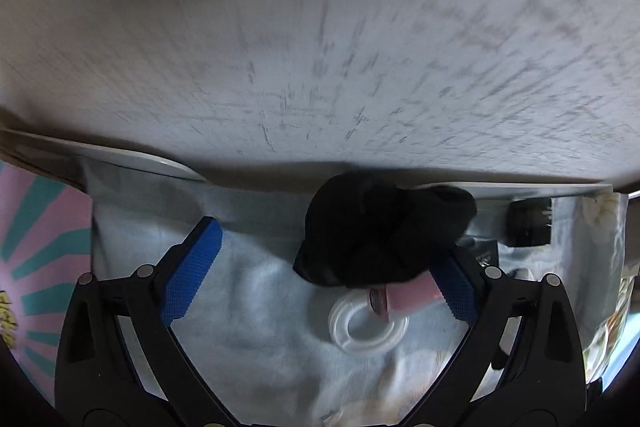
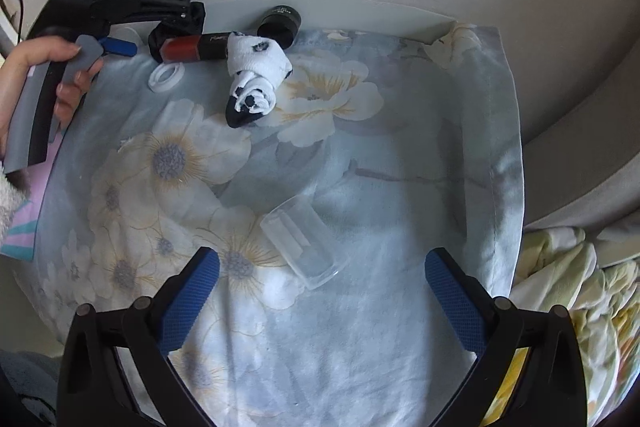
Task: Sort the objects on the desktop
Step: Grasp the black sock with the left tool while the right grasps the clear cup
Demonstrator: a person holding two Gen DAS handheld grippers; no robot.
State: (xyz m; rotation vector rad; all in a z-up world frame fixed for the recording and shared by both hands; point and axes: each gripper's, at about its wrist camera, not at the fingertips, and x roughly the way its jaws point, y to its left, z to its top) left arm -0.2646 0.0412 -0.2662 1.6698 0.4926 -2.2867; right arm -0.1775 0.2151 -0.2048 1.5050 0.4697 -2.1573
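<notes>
Our left gripper (image 1: 320,263) hangs spread around the black sock (image 1: 380,231) at the desk's far edge (image 2: 360,7); our right gripper (image 2: 320,295) gapes empty over the clear cup (image 2: 304,243). We judge closing comes next.

The left wrist view sits low and close, facing the wall past a black sock (image 1: 380,231). The right wrist view looks down from higher, sharing that sock (image 2: 176,27) and a white ring (image 1: 368,327) (image 2: 166,77).

Soft floral cloth (image 2: 360,187) under a clear smooth plastic cup (image 2: 304,247), knitted sock (image 2: 256,75), glossy lipstick tube (image 2: 192,49).
</notes>
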